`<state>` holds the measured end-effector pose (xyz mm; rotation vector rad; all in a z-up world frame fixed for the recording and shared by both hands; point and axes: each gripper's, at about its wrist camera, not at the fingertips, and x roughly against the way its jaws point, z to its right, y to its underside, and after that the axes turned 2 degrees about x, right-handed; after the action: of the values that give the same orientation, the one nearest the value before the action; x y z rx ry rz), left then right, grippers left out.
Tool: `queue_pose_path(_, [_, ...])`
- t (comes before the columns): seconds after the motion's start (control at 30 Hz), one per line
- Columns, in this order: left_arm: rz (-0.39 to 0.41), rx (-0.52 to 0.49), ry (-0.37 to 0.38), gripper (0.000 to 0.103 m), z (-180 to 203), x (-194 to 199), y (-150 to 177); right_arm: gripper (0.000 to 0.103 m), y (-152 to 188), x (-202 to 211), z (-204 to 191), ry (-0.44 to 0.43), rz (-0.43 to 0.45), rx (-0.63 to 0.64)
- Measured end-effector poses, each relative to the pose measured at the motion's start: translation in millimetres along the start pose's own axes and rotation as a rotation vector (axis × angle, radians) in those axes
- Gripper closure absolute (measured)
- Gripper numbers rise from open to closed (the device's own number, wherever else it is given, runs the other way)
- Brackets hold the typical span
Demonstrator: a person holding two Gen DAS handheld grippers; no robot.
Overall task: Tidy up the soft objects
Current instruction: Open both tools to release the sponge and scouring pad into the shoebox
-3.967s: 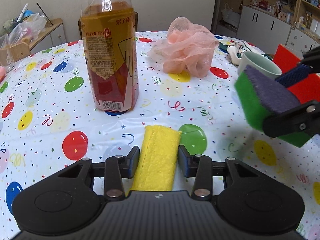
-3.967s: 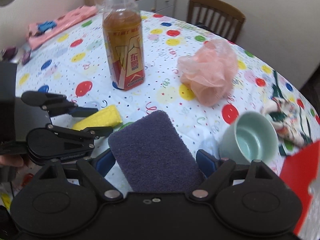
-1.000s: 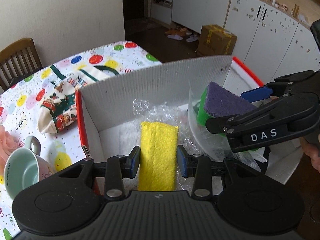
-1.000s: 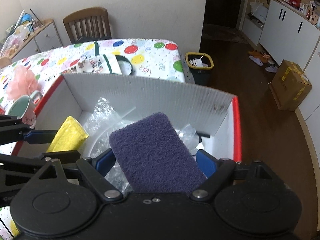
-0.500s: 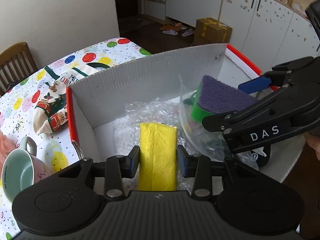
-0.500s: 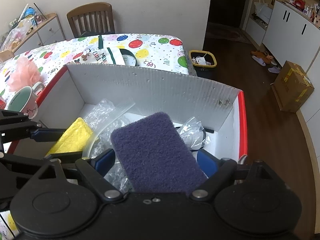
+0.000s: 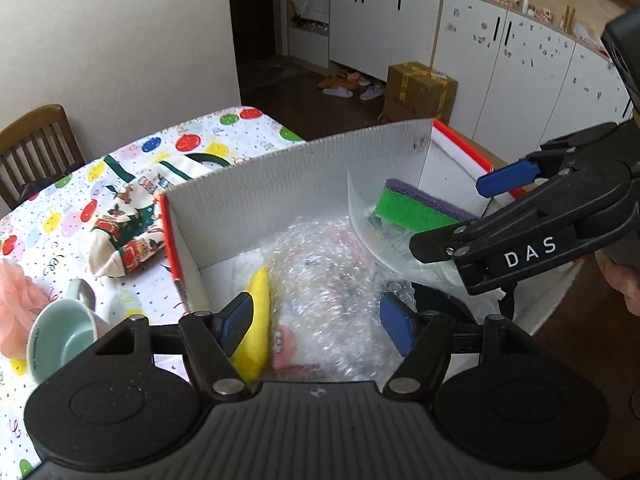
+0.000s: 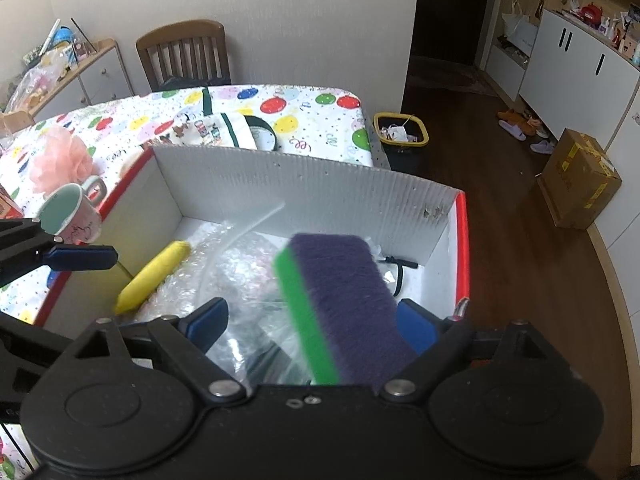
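Box [image 8: 304,200]: white corrugated walls, red edges, standing beside the table [image 8: 304,112]; bubble wrap [image 7: 320,280] lines the bottom.
Left gripper [image 7: 316,320]: jaws just opened wide; yellow sponge [image 7: 256,320] lies against the left pad, free of the right one, down in the box by its left wall.
Right gripper [image 8: 312,320]: jaws spread; green and purple sponge [image 8: 344,300] tilted between them over the box, seemingly loose, though blurred.
Table also bears a mug [image 8: 72,212] and pink mesh puff [image 8: 60,160].

black grippers [image 7: 316,322] (blue pads, "das")
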<state>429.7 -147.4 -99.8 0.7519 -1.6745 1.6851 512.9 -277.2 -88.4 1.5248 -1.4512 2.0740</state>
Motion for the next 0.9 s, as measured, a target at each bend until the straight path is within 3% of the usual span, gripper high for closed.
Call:
queue_pose_path(0.37, [0.093,0.053,-0.017,0.033,-6,51,3,0.010,0,45,-6,-0.058,0.111,-0.022])
queue_pose_path(0.9, [0.217,0.182,-0.059,0.013,-45,122,14,0.000,-20,95,-43,-0.169,0.246,0.045])
